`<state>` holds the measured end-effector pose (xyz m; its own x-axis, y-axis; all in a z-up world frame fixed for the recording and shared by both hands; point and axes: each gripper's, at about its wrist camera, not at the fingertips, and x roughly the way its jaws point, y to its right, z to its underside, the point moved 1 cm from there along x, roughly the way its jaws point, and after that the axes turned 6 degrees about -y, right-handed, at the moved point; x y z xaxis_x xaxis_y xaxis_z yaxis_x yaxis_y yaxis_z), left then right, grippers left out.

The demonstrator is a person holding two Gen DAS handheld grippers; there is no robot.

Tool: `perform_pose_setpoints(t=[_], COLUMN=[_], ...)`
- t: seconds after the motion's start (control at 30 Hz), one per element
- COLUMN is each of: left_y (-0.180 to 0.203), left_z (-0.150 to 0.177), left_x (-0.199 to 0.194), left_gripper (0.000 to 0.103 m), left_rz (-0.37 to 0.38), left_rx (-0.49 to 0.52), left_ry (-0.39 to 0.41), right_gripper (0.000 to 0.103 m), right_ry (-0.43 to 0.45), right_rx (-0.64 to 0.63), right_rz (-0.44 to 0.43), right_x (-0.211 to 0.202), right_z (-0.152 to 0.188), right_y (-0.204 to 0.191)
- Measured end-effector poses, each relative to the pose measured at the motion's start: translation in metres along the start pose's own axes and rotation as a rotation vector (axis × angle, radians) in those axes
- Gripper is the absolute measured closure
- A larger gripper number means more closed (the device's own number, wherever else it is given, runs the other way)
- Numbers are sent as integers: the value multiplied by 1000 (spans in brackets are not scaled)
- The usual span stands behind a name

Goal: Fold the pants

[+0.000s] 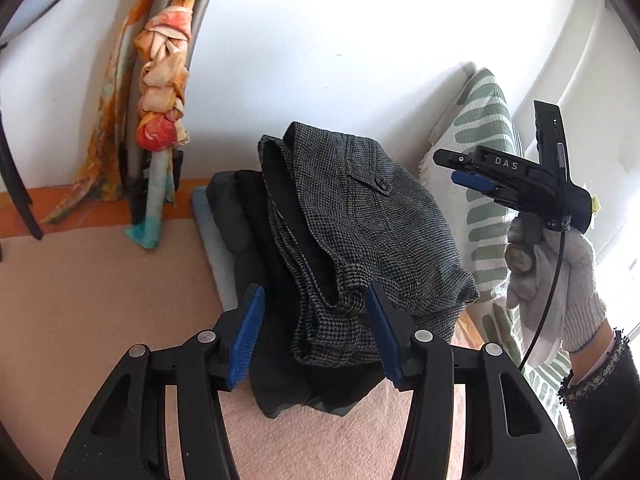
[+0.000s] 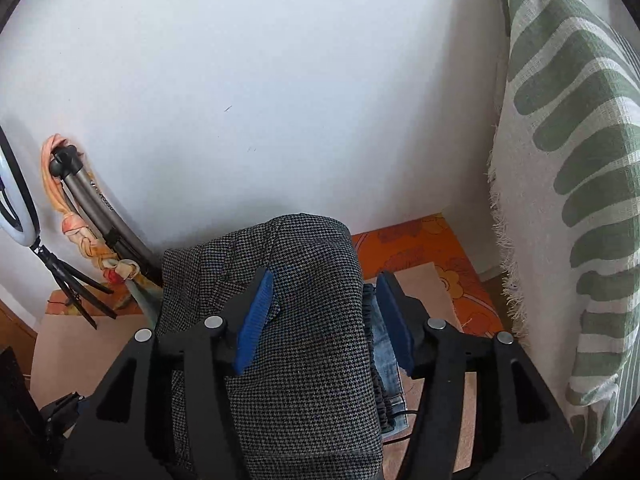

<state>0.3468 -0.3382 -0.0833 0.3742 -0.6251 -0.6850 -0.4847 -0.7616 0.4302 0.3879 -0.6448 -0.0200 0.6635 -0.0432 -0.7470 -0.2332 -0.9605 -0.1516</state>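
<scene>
Folded grey houndstooth pants (image 1: 360,232) lie on top of a stack of folded dark clothes (image 1: 248,220) on the pinkish mat (image 1: 100,300). My left gripper (image 1: 316,332) is open, its blue pads on either side of the pants' near edge, holding nothing. My right gripper (image 1: 472,176) is held up in a gloved hand to the right of the stack, clear of the cloth. In the right wrist view the right gripper (image 2: 326,316) is open just above the pants (image 2: 300,340), with folded jeans (image 2: 386,360) underneath.
A green-and-white patterned cushion (image 2: 572,200) stands on the right against the white wall. A tripod with a knotted orange scarf (image 1: 160,92) leans at the back left. A ring light (image 2: 16,200) stands on the left. An orange floral sheet (image 2: 420,244) lies under the mat.
</scene>
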Motion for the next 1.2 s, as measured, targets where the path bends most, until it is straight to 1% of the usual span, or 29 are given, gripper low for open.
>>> perform_pose_setpoints(t=[0.1,0.13,0.2,0.27,0.37,0.43,0.47,0.53,0.63,0.73,0.87,0.97,1.03,1.1,1.2], left_y=[2,3,7,13,23,28,32,38,45,48,46,44,42,40,39], left_z=[2,2,7,9,15,20,23,31,44,59,82,99,112,124,143], left_x=[-21,-27,-43,-55,-78,-93,-101,-118,-140,-159,-188,-211,-225,-238,-256], left_gripper=[51,45,40,40,36,30,29,23,22,21,21,21,21,18,17], left_rz=[-8,-16,-18,-15,-31,-34,-38,-53,-66,-78,-109,-143,-167,-184,-200], left_rx=[18,29,48,67,105,124,136,161,186,203,210,216,220,228,233], left_ry=[20,27,38,44,65,74,82,105,132,144,186,218,243,251,263], right_gripper=[30,29,26,21,18,17,15,14,13,10,8,8,7,5,5], right_ry=[13,16,20,20,21,25,27,38,63,88,109,131,134,135,152], right_rx=[-9,-14,-33,-55,-78,-76,-75,-77,-84,-100,-79,-80,-66,-45,-49], right_rz=[7,10,34,57,74,79,74,75,81,99,80,100,92,73,93], right_x=[-19,-25,-39,-50,-68,-79,-87,-101,-125,-148,-174,-190,-200,-208,-217], right_z=[8,11,20,31,51,64,72,87,110,132,163,186,202,218,242], right_y=[-11,-15,-24,-36,-53,-63,-69,-78,-92,-106,-117,-127,-131,-136,-144])
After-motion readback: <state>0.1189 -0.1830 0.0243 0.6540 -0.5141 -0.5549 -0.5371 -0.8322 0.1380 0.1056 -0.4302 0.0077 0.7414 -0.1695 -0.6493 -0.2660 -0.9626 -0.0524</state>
